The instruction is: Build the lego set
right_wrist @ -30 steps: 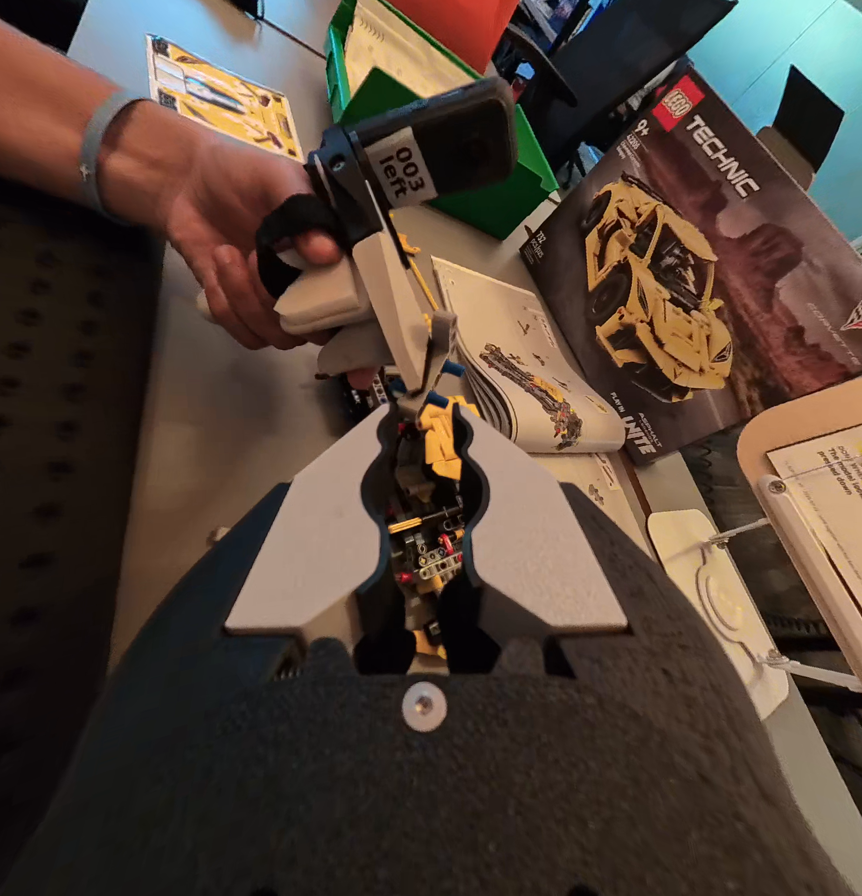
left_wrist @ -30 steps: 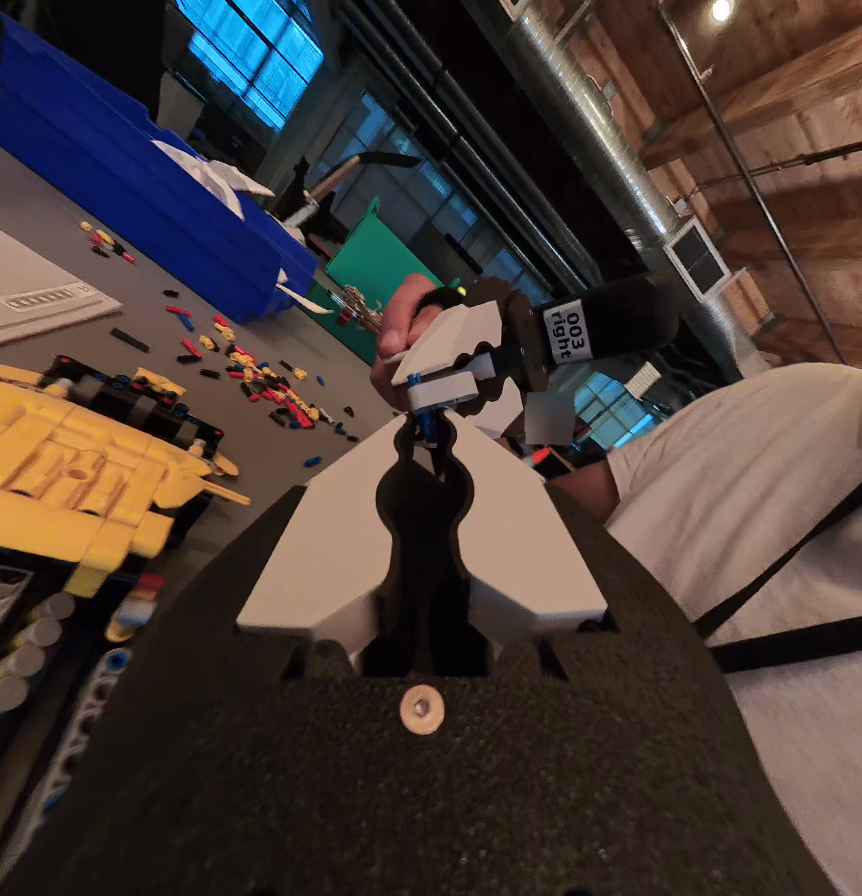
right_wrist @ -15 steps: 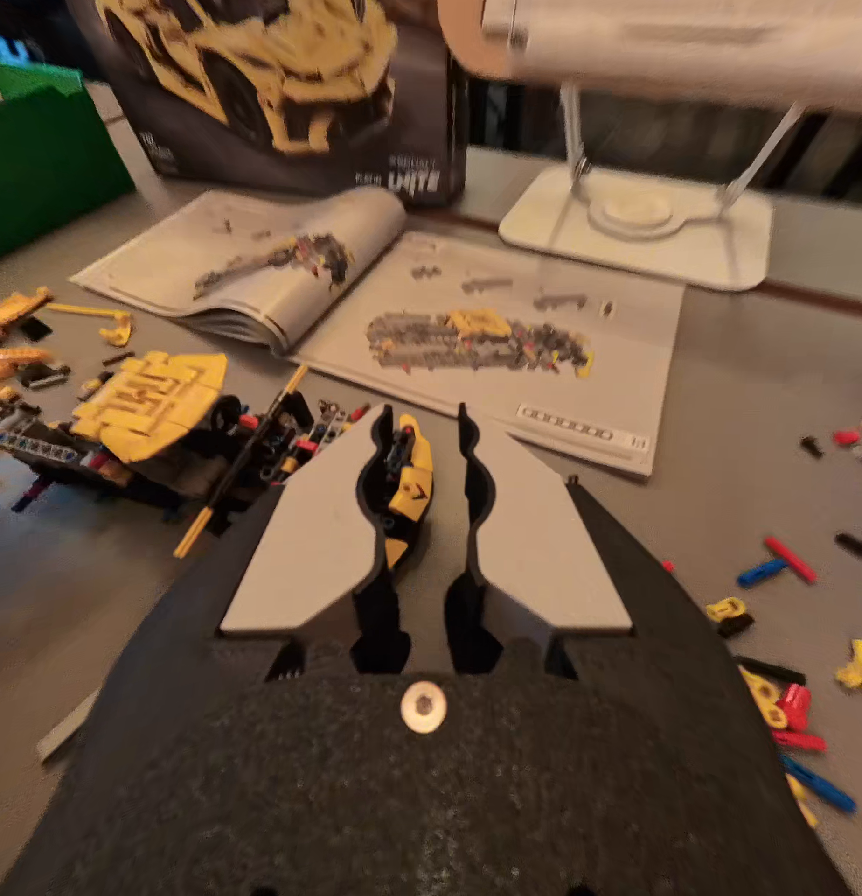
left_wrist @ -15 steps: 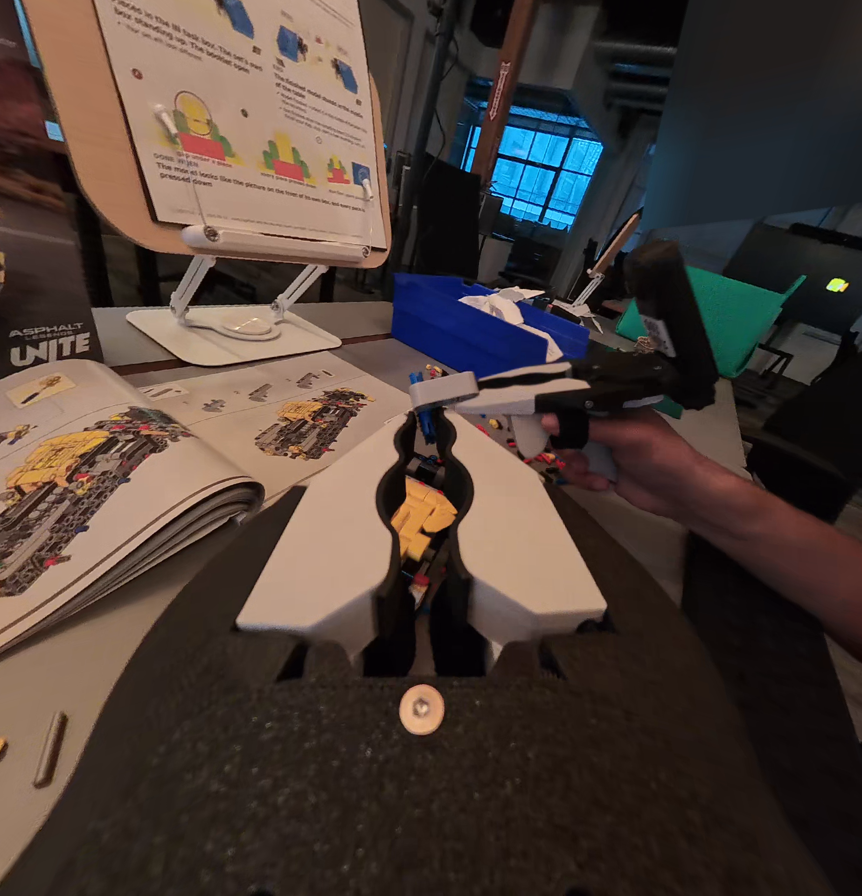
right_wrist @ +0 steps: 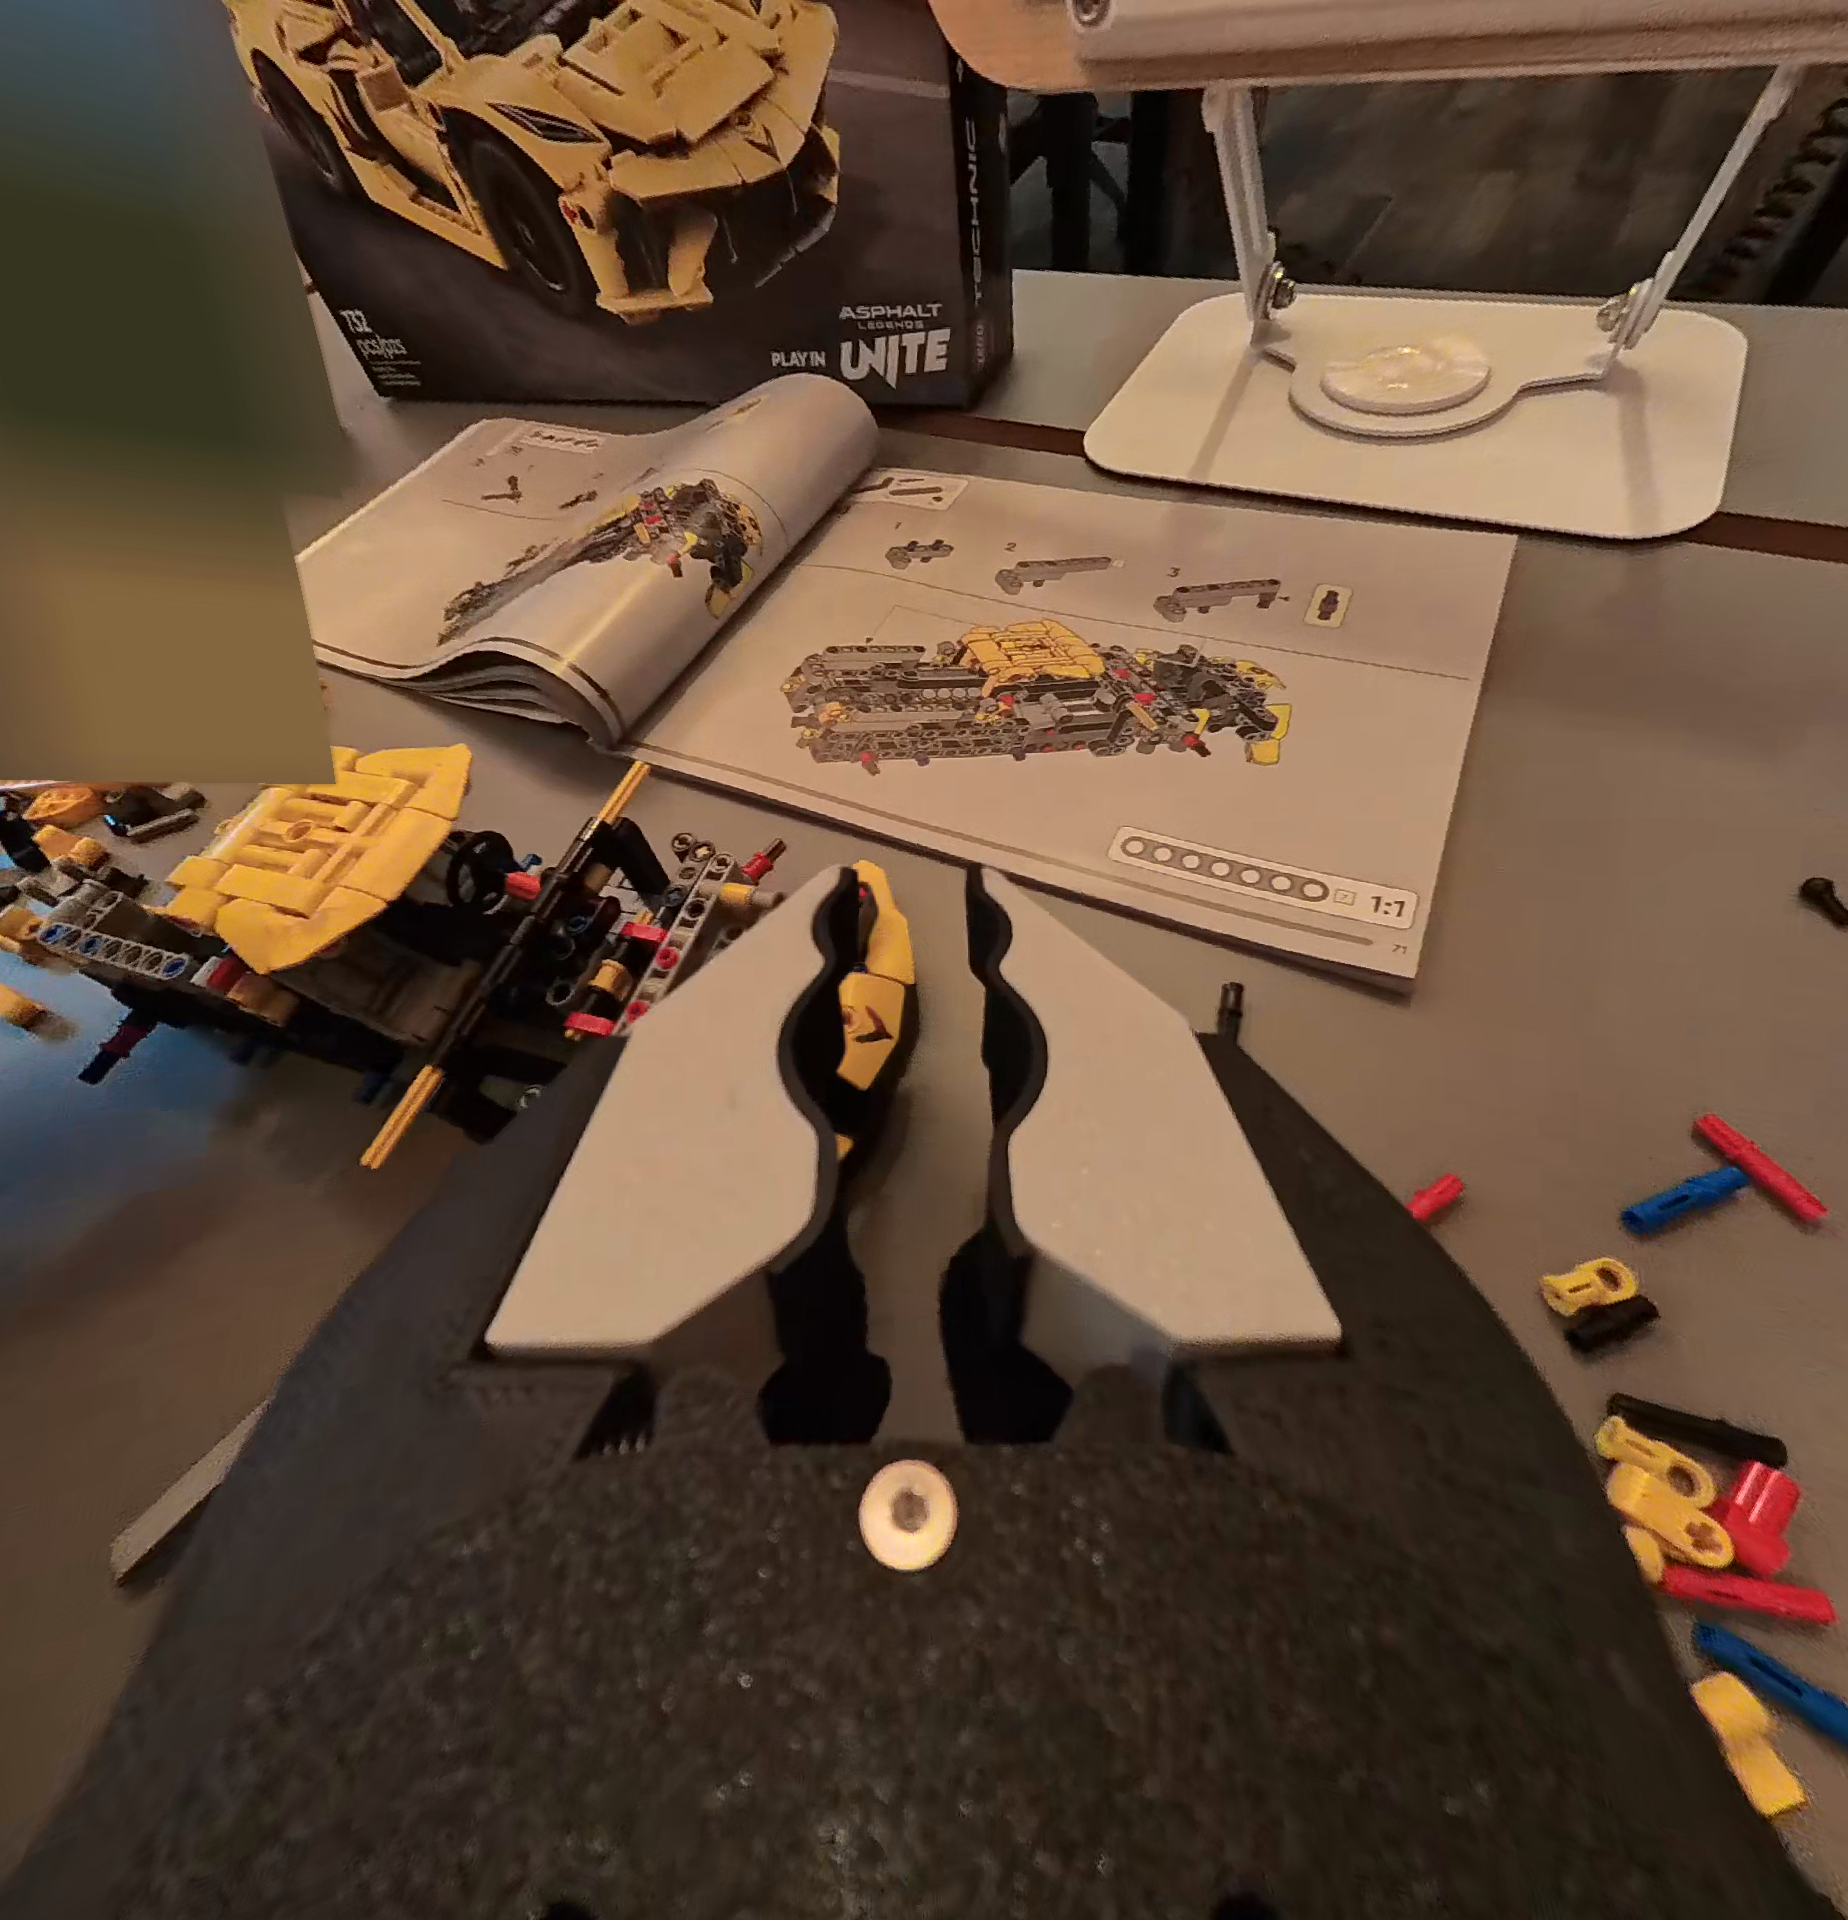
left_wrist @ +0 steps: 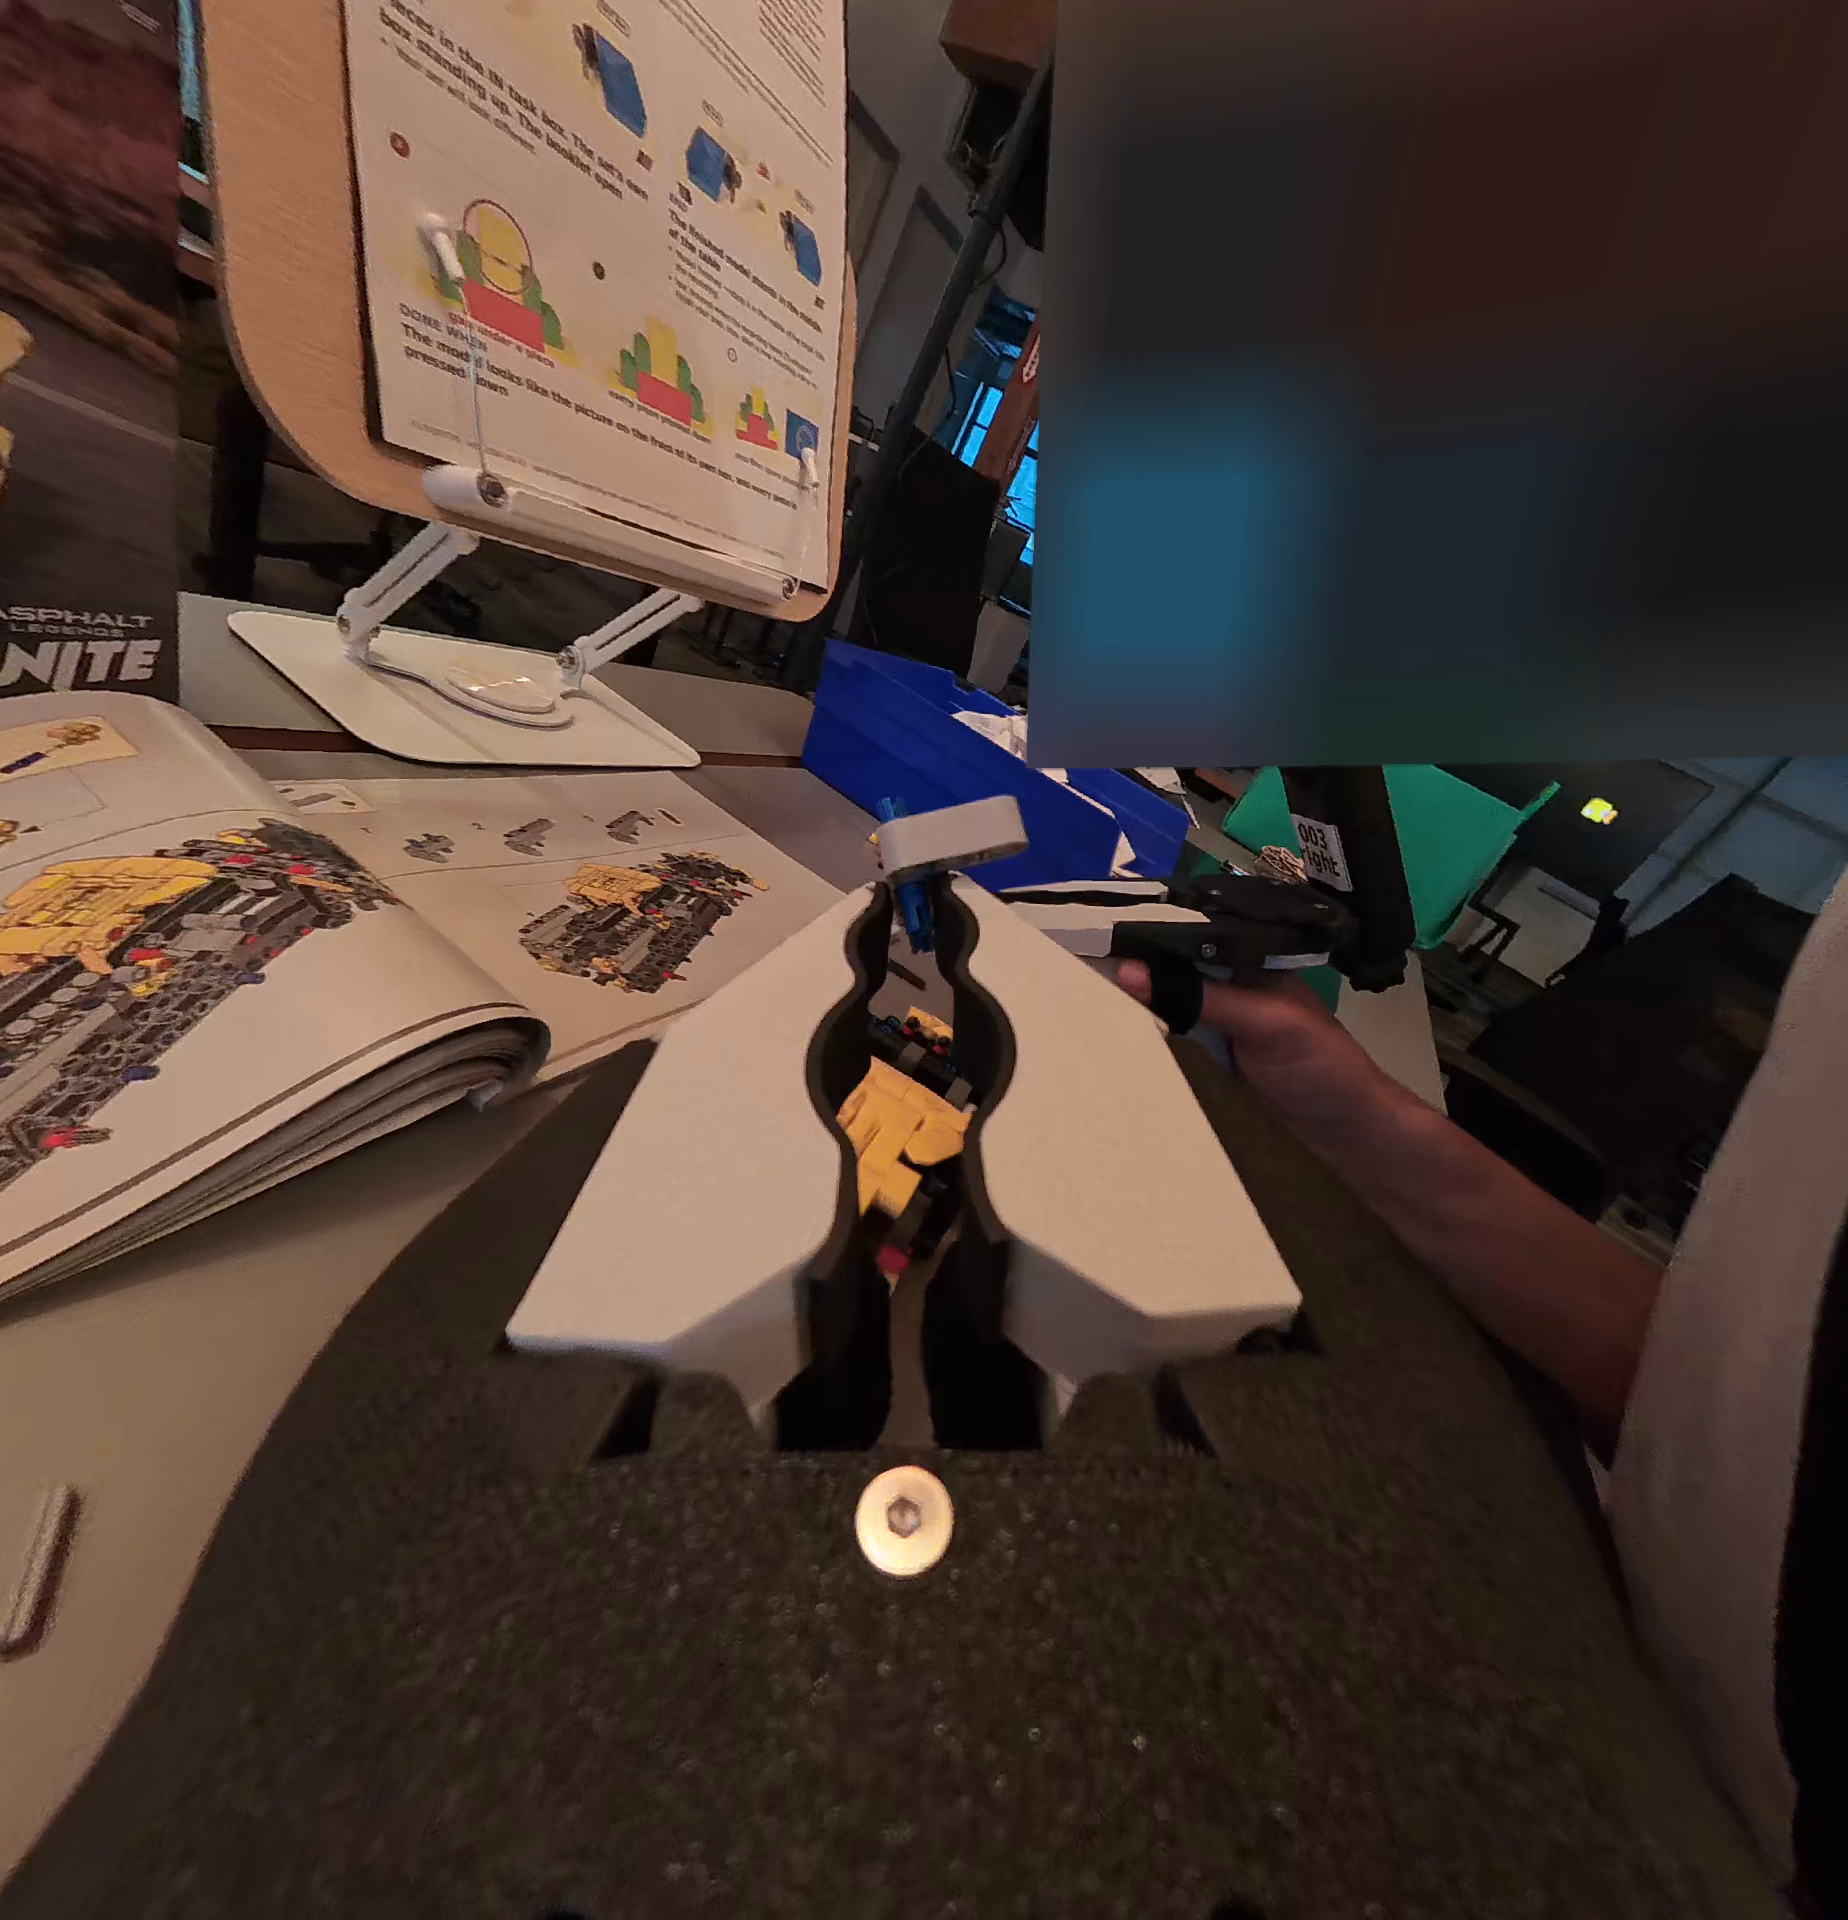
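My left gripper is shut on a blue pin that carries a short grey beam, held above the table. The yellow and black car model lies on the grey table at the left of the right wrist view; part of it shows between the left fingers. My right gripper is open and empty, low over the table, with the model's yellow front piece just beside its left finger. It also shows in the left wrist view, to the right of the grey beam.
The open instruction booklet lies ahead, with the set's box and a white document stand behind it. Loose red, blue, yellow and black pins are scattered at the right. A blue bin stands further back. Some 20 cm of space lies between my two pairs of fingers.
The right gripper has let go of the grey beam, opened and dropped low beside the model. The left gripper has swung towards the booklet, still holding the blue pin and beam.
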`<state>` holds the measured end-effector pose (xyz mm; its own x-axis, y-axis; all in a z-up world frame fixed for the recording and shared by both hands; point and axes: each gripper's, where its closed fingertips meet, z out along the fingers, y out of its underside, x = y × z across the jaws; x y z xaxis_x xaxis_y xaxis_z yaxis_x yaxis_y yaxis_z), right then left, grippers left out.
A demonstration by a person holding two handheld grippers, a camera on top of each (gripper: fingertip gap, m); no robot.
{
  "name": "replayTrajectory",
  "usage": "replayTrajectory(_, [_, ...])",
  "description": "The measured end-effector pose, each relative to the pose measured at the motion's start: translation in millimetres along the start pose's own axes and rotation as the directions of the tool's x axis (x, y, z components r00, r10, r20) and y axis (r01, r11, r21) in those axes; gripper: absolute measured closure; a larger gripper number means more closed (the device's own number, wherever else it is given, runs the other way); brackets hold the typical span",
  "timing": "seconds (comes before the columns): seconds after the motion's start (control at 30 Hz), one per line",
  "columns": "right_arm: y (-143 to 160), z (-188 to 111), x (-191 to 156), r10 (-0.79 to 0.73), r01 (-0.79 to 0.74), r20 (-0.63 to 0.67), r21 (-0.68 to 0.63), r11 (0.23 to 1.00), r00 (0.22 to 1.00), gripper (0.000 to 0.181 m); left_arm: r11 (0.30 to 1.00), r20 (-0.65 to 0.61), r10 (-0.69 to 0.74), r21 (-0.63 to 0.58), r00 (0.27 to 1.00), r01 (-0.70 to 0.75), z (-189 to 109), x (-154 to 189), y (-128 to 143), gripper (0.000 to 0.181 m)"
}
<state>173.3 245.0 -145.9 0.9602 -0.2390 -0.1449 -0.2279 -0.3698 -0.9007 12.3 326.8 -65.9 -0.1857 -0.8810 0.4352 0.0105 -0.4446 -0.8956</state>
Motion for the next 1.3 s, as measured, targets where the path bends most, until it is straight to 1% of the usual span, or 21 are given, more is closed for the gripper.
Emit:
replayTrajectory(0.17, [0.1,1.1,6.3,0.019,-0.019,0.001,0.007,1.000,1.000,0.166,1.000,0.014,-0.013,0.017,1.000,0.013,-3.6,-8.1,-4.8,0.173])
replayTrajectory(0.3, [1.4,3.6,4.9,0.017,-0.017,0.015,-0.002,1.000,1.000,0.167,0.999,0.042,-0.024,0.036,0.999,0.022,-7.5,-17.8,-9.3,0.173])
replayTrajectory(0.43, [4.8,6.7,3.5,0.006,-0.005,0.023,-0.018,1.000,1.000,0.168,0.996,0.045,-0.075,0.055,0.996,0.073,-9.6,-25.6,-11.9,0.173])
replayTrajectory(0.63, [7.3,9.5,3.9,0.018,-0.017,0.036,-0.027,0.999,0.999,0.170,0.982,0.016,-0.175,0.081,0.984,0.173,-11.4,-32.8,-13.7,0.174])
replayTrajectory(0.77, [7.4,10.3,3.8,0.025,-0.024,0.042,-0.028,0.999,0.999,0.171,0.975,0.014,-0.203,0.095,0.979,0.201,-13.0,-36.6,-15.5,0.174])
replayTrajectory(1.3, [8.8,9.8,2.1,0.019,-0.017,0.049,-0.035,0.999,0.999,0.173,0.979,-0.001,-0.187,0.078,0.982,0.187,-10.5,-31.4,-14.2,0.174])
